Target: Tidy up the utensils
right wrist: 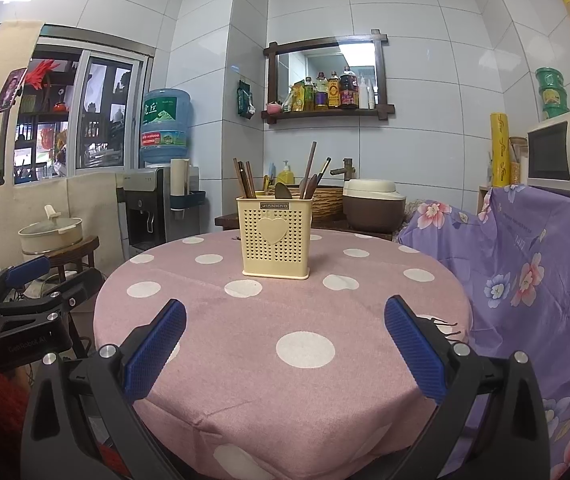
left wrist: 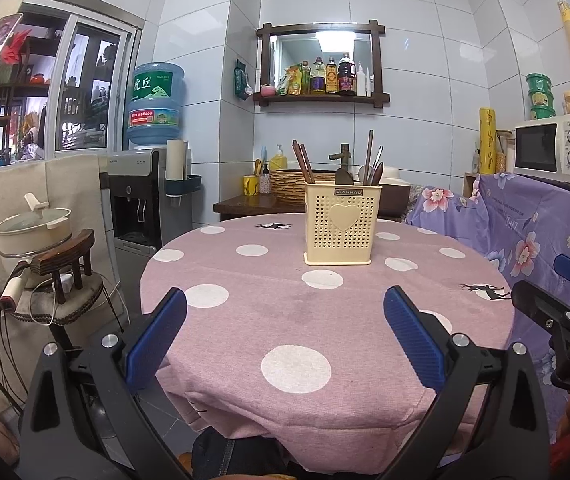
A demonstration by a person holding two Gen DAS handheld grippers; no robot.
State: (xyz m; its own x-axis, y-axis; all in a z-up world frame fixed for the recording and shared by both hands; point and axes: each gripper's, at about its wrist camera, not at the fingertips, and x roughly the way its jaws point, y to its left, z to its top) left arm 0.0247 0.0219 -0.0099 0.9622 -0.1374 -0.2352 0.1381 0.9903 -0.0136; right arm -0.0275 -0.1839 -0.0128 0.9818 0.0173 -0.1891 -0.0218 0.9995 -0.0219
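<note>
Both the left gripper [left wrist: 285,332] and the right gripper [right wrist: 285,336] hover over the near edge of the table [left wrist: 245,304] with jaws spread wide and holding nothing; the cream utensil holder [left wrist: 343,224] stands upright toward the far middle, chopsticks [left wrist: 303,162] in its left compartment, spoons [left wrist: 373,168] and more sticks in the right. With no utensil loose on the cloth, the sorting looks either finished or not begun; any next move calls for a reach forward across the table to the holder's top, closing on one handle.
</note>
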